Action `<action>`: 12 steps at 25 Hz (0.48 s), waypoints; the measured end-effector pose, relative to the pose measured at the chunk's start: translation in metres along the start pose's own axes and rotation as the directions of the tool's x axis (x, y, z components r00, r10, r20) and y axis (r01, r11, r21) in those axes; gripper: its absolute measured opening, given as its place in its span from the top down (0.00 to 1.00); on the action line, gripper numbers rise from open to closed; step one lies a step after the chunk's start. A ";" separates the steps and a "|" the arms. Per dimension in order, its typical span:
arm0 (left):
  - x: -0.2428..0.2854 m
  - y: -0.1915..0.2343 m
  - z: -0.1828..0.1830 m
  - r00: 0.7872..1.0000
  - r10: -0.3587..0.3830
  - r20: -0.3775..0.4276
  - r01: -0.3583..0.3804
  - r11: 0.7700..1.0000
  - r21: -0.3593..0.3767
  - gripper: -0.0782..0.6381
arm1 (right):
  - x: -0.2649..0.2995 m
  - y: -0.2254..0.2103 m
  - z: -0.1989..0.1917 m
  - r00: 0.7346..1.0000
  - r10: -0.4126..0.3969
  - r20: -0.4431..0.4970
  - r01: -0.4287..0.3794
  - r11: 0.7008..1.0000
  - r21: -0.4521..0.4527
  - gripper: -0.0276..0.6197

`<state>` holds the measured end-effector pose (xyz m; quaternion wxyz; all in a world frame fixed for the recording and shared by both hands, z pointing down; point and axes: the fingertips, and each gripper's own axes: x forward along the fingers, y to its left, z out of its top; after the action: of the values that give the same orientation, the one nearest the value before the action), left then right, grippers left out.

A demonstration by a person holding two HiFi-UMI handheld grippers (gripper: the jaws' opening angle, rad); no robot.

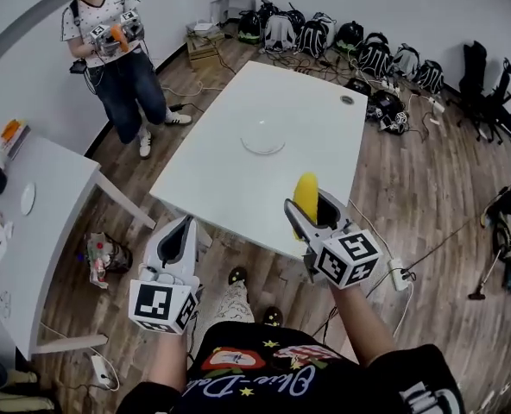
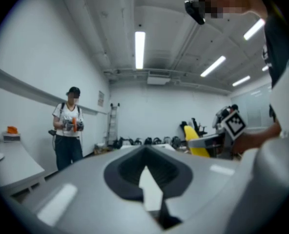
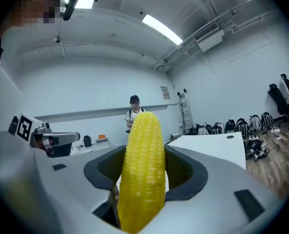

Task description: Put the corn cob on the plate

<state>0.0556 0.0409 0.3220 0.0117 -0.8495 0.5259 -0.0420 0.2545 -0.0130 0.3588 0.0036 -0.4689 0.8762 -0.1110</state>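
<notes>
Right gripper view: right gripper (image 3: 144, 151) clamped on the corn cob (image 3: 143, 179), cob upright between the jaws with its tip poking past them. Head view: cob is in the air over the near edge of the white table (image 1: 230, 184), well short of the clear plate (image 1: 263, 145) mid-table. Left gripper (image 1: 183, 231) jaws pressed together, nothing in them, just off the table's near edge.

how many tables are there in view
2. A large white table stands ahead of the person and bears the clear plate. A smaller white table is at the left with small items on it. More may lie outside the frame.
</notes>
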 end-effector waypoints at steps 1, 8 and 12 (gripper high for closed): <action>0.013 0.006 0.001 1.000 -0.003 -0.001 0.003 1.000 -0.003 0.89 | 0.016 -0.010 0.003 1.000 0.003 -0.013 -0.003 1.000 0.007 0.56; 0.106 0.063 -0.001 0.999 -0.039 0.001 0.039 0.998 -0.040 0.89 | 0.143 -0.071 0.004 0.986 0.006 -0.164 -0.002 1.000 0.022 0.56; 0.145 0.107 -0.009 0.999 -0.047 -0.010 0.047 0.997 -0.066 0.89 | 0.222 -0.109 -0.021 0.956 -0.012 -0.292 0.032 0.997 0.065 0.56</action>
<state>0.0235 -0.1359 0.3329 -0.0201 -0.8613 0.5069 -0.0297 0.2176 -0.2503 0.4225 -0.1104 -0.4569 0.8575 -0.2090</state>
